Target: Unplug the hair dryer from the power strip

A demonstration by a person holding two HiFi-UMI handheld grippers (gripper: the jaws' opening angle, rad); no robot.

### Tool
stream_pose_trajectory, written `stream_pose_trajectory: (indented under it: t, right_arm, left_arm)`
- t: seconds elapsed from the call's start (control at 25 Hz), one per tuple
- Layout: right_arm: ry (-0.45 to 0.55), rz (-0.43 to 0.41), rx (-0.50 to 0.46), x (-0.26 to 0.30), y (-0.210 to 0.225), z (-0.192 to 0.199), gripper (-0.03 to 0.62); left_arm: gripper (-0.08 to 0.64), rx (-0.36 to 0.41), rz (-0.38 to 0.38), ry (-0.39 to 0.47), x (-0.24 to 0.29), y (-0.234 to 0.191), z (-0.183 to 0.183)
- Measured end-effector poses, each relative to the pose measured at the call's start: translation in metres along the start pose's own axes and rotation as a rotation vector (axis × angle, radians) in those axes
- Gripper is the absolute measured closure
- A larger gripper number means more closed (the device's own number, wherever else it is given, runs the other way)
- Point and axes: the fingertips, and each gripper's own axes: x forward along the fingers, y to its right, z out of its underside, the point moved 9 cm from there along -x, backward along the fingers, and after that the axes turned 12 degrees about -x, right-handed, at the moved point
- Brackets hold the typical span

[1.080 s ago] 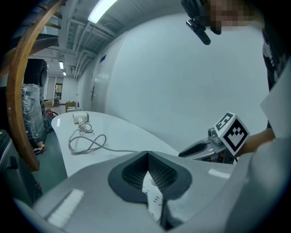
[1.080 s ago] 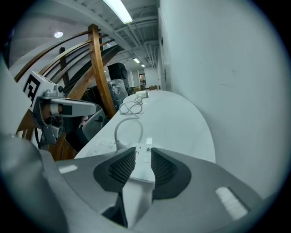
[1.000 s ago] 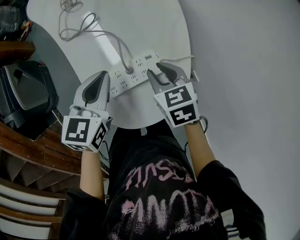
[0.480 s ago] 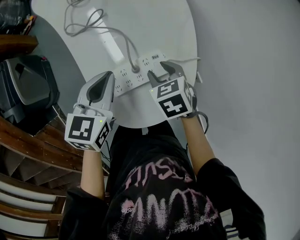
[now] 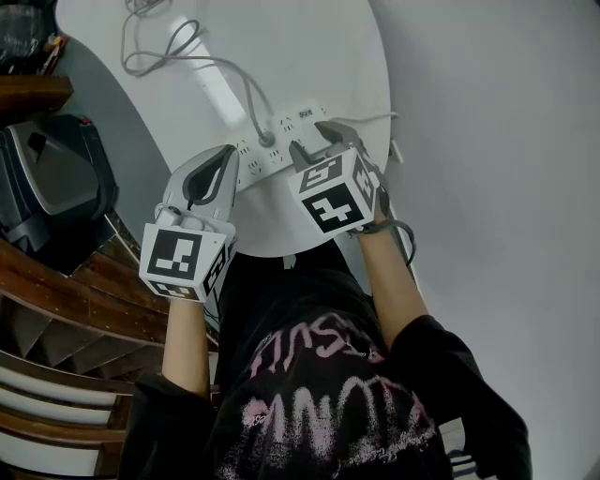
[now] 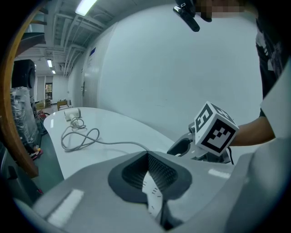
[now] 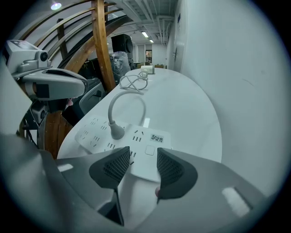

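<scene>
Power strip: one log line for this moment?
left gripper: shut on white plastic power strip | right gripper: open, at strip's other end | grey plug: in socket

A white, rounded table [image 5: 309,56] stands against a plain white wall [image 7: 227,68]. At the table's left side, curved wooden beams [image 5: 56,309] sweep past, and one upright wooden post [image 7: 101,41] rises near its edge. A dark grey and black machine [image 5: 47,187] sits beside those beams. A black shirt with pink lettering [image 5: 328,394] fills the lower foreground. Strip lights [image 6: 86,5] run along the ceiling.
</scene>
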Motion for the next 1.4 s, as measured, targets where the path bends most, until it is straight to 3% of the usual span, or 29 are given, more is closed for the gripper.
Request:
stream_pose_trajectory:
  t: [0.32,0.4,0.68,1.12,1.4]
  right_arm:
    - [0.003,-0.004,0.011,-0.002,0.001,-0.001,0.374]
    - [0.010,-0.003,0.014,-0.002,0.001,-0.001,0.374]
    - [-0.001,-0.011,0.013,-0.001,0.002,-0.002,0.374]
    - [0.003,-0.009,0.013,0.001,0.002,-0.001,0.374]
    - [-0.010,-0.012,0.008,0.001,0.002,-0.003,0.376]
  left_arm:
    - [0.558,0.037,0.008,-0.063,0.014,0.007,0.004]
    - [0.505,0.059,0.027,-0.089,0.021,0.008,0.008]
    - [0.446,0.114,0.051,-0.178,0.045,0.009,0.019]
    - [0.445,0.164,0.021,-0.247,0.069,0.009,0.027]
    - [0.484,0.199,0.003,-0.259,0.074,0.012,0.028]
